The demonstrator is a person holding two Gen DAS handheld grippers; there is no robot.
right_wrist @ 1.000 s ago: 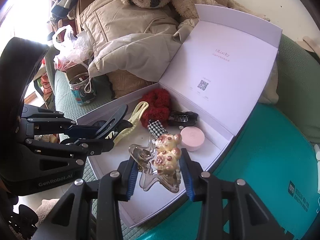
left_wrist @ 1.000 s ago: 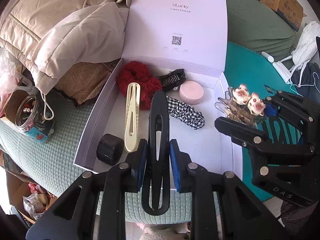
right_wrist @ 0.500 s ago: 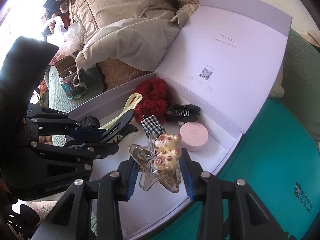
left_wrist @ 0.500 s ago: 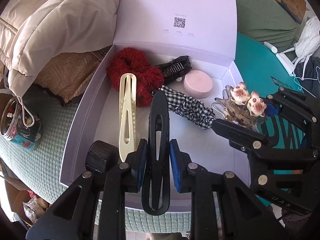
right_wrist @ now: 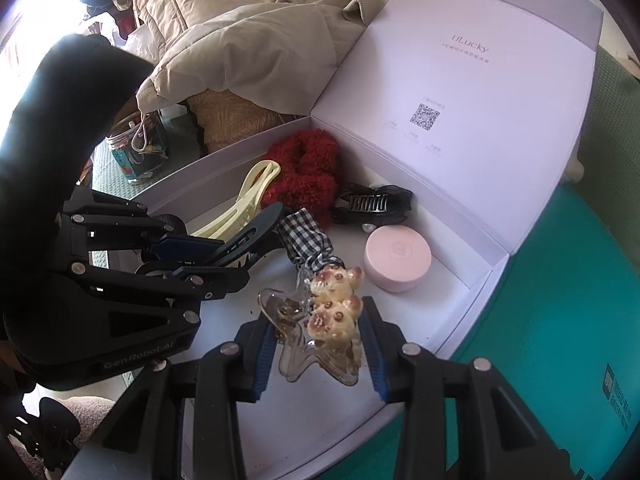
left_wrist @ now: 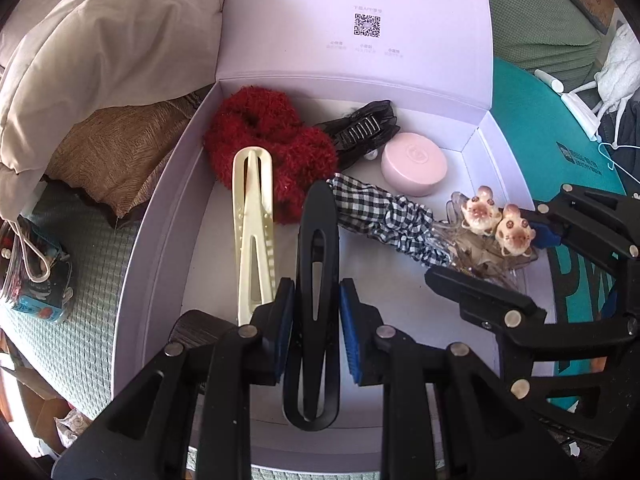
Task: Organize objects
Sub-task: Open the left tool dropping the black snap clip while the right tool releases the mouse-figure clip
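An open white box (left_wrist: 160,216) (right_wrist: 476,276) holds a red scrunchie (left_wrist: 268,136) (right_wrist: 308,172), a cream hair clip (left_wrist: 252,232) (right_wrist: 248,196), a black claw clip (left_wrist: 360,128) (right_wrist: 372,200), a pink round case (left_wrist: 414,164) (right_wrist: 398,258) and a checked scrunchie (left_wrist: 384,212) (right_wrist: 306,236). My left gripper (left_wrist: 316,320) (right_wrist: 224,254) is shut on a black hair clip (left_wrist: 314,280) (right_wrist: 248,236) over the box. My right gripper (right_wrist: 318,344) (left_wrist: 508,256) is shut on a clear claw clip with two bear figures (right_wrist: 332,312) (left_wrist: 492,224) over the box's right part.
The box's lid (left_wrist: 356,20) stands upright at the back. A beige jacket (left_wrist: 100,40) and a brown cushion (left_wrist: 116,156) lie left of the box. A jar (left_wrist: 28,264) stands at far left. A teal mat (right_wrist: 560,320) lies to the right.
Both grippers have moved forward and down over the box with their clips still held. The box contents have not moved.
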